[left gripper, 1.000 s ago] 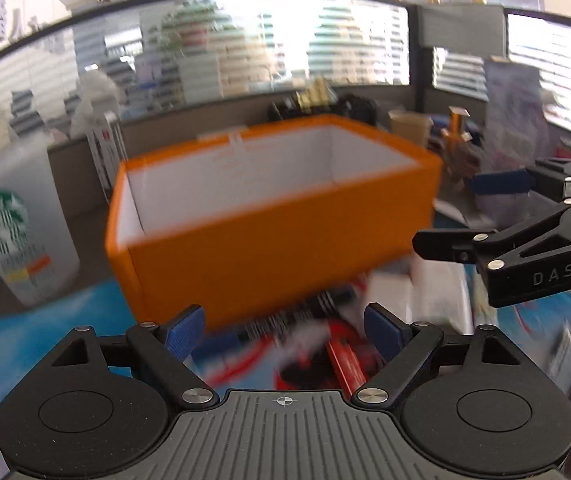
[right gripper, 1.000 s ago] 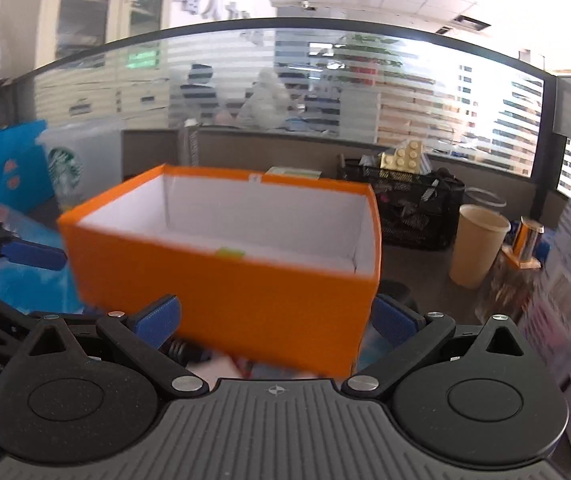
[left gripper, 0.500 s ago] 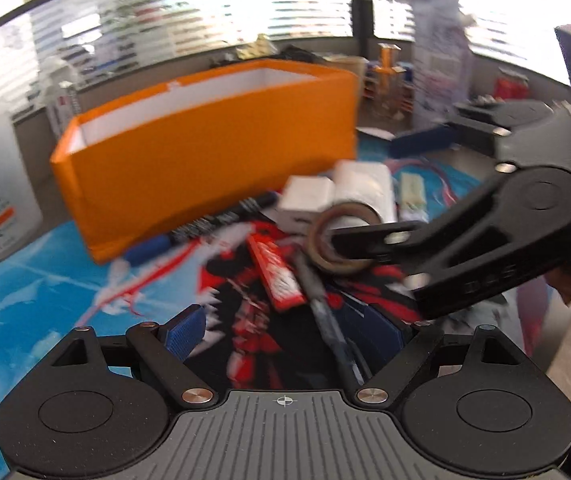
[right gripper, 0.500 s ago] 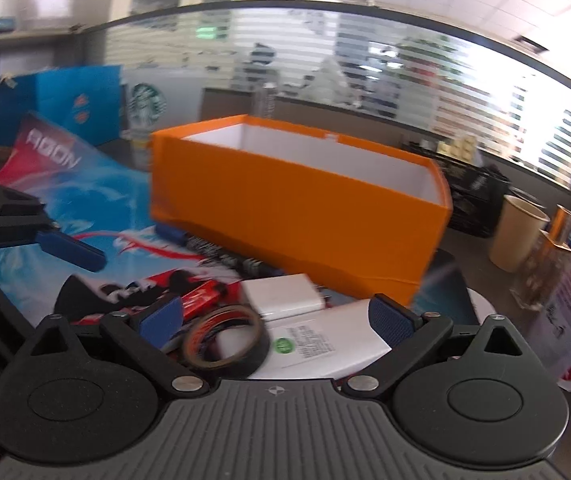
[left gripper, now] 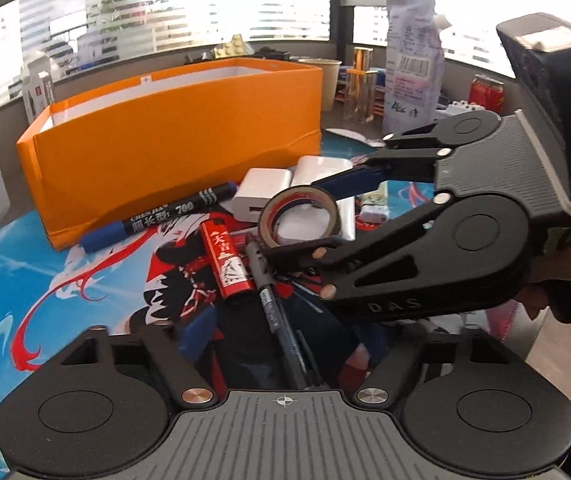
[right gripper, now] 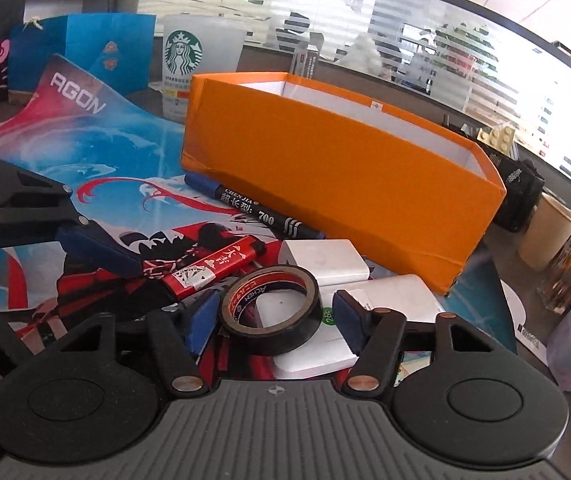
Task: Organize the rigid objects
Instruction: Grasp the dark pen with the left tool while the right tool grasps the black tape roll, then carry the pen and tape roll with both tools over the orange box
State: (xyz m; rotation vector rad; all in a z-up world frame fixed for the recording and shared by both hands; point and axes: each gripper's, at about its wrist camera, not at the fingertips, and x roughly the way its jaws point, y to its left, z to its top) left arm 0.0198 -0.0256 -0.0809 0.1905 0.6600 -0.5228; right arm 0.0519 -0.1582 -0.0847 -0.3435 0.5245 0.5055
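Note:
An open orange box stands on a printed desk mat. In front of it lie a black tape roll, a blue marker, a red lighter, a black pen, a white charger and a white power bank. My right gripper is open, its fingers on either side of the tape roll without touching it. My left gripper is open above the pen and empty.
A Starbucks cup and a blue paper bag stand behind the box on the left. A paper cup, a glass bottle, a plastic pouch and a black mesh basket stand on the right.
Both grippers have come down and tilted toward the mat. The right gripper has moved forward, so its open fingers now flank the tape roll. The objects in front of the box have come into view.

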